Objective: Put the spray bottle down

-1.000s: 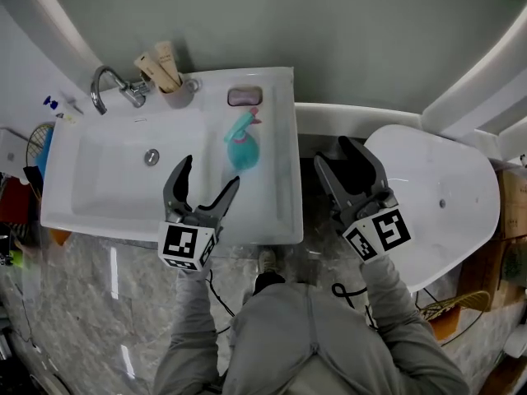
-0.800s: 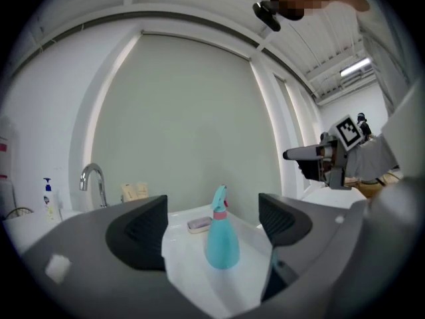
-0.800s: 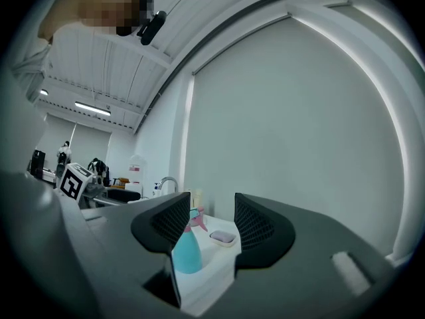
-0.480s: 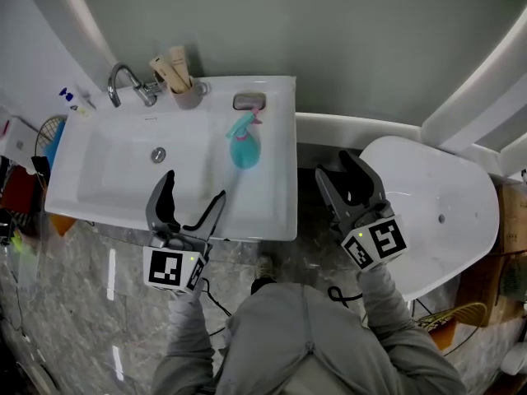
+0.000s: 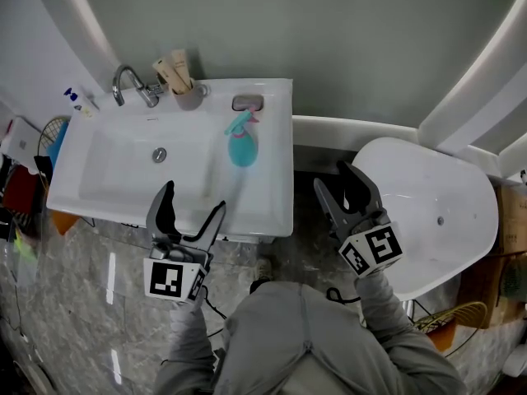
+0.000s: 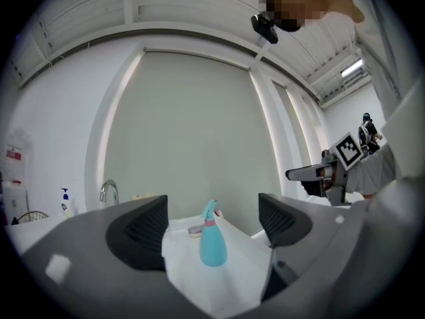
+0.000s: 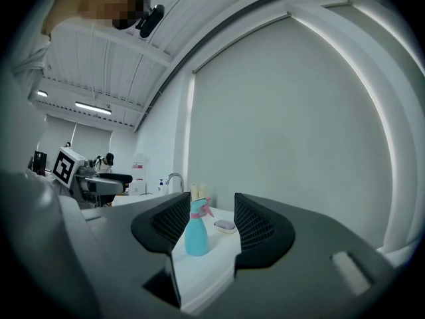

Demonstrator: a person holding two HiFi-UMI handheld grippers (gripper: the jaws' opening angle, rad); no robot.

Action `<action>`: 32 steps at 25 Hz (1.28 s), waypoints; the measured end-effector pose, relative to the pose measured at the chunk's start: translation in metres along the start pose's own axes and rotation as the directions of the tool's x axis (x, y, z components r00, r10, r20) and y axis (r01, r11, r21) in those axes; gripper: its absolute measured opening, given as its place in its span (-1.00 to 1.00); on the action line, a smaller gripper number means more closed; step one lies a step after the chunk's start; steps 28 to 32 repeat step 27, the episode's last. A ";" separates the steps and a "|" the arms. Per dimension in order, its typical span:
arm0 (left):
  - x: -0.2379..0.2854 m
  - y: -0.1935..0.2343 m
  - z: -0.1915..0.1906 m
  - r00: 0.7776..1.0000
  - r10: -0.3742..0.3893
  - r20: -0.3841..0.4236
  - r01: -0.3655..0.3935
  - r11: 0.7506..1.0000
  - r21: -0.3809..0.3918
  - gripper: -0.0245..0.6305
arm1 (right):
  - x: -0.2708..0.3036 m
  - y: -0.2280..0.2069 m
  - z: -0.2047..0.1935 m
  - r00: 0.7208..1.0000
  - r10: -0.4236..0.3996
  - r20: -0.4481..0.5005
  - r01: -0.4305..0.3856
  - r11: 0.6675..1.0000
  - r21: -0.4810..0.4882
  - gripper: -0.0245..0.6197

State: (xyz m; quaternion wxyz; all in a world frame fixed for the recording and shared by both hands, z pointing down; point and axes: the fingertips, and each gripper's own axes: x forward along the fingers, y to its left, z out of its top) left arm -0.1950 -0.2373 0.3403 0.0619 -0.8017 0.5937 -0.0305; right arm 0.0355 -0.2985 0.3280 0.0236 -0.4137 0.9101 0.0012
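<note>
Grey wall ahead of you, white sink (image 5: 99,183) below, marbled floor (image 5: 90,303) underfoot. Your left hand-held gripper (image 5: 194,197) shows over the sink's front edge in the head view. Its jaws are spread wide with nothing between them, gripping nothing and touching nothing. Look down its own view: only open air in the gap, and well beyond it the bottle (image 5: 242,142).

That bottle is down. It stands upright on the flat right side of the sink, teal body, pink collar, nozzle up, clear of both tools. Just behind it, toward the wall, sits a soap dish (image 5: 247,103). Further left along the back edge there's a cup (image 5: 189,97) with tubes poking out, and beside that the tap (image 5: 128,85).

Now your right hand-held gripper (image 5: 332,177): it hangs over the strip of floor between the sink and the white tub (image 5: 445,220). Jaws are parted, a narrower gap than the left, and empty too. Its own view frames the bottle and the soap dish through that gap, both well ahead and out of contact.

Both of your sleeves run down to the bottom of the head view, a marker cube at each wrist.
</note>
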 end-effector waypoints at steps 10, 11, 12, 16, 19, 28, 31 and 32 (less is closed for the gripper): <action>-0.008 -0.001 0.010 1.000 0.020 0.020 -0.020 1.000 0.004 0.46 | 0.004 0.009 0.009 1.000 0.019 0.007 -0.019 0.999 -0.043 -0.29; -0.009 -0.001 0.010 1.000 0.021 0.019 -0.021 1.000 0.004 0.46 | 0.003 0.009 0.009 1.000 0.021 0.007 -0.021 0.999 -0.044 -0.29; -0.009 -0.001 0.010 1.000 0.022 0.019 -0.022 1.000 0.003 0.46 | 0.003 0.010 0.009 1.000 0.022 0.008 -0.022 0.999 -0.045 -0.29; -0.009 -0.002 0.010 1.000 0.022 0.015 -0.022 1.000 -0.001 0.46 | 0.003 0.009 0.010 1.000 0.028 0.007 -0.027 0.999 -0.044 -0.29; -0.009 -0.003 0.010 1.000 0.020 0.015 -0.020 1.000 -0.009 0.46 | 0.003 0.009 0.011 1.000 0.029 0.006 -0.028 0.998 -0.048 -0.29; -0.008 -0.006 0.010 1.000 0.015 0.018 -0.015 1.000 -0.013 0.46 | 0.002 0.008 0.013 1.000 0.030 0.005 -0.030 0.998 -0.056 -0.29; -0.008 -0.006 0.010 1.000 0.015 0.018 -0.015 1.000 -0.013 0.46 | 0.002 0.008 0.013 1.000 0.030 0.005 -0.030 0.998 -0.056 -0.29; -0.008 -0.006 0.010 1.000 0.015 0.018 -0.015 1.000 -0.013 0.46 | 0.002 0.008 0.013 1.000 0.030 0.005 -0.030 0.998 -0.056 -0.29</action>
